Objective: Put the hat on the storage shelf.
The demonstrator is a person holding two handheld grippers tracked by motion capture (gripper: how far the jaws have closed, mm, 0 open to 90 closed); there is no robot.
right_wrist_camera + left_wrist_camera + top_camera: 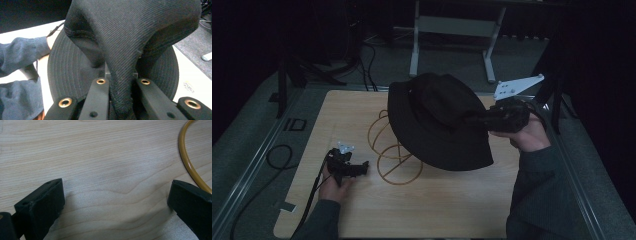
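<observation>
A black wide-brimmed hat (437, 122) hangs above the wooden table, over a yellow wire stand (394, 150). My right gripper (477, 119) is shut on a pinched fold of the hat's crown (122, 57), which bunches between the two black jaws in the right gripper view. My left gripper (362, 167) rests low on the table at the front left, pointing toward the stand. Its jaws stand wide apart over bare wood, with nothing between its fingertips (42, 205). A curved piece of the yellow wire (190, 162) passes just past its right jaw.
The light wooden table (362, 115) has a grey mat around it. A black cable (277, 157) trails off the left edge. A white frame with legs (452, 30) stands behind the table. A blue sleeve (22, 52) shows beyond the hat.
</observation>
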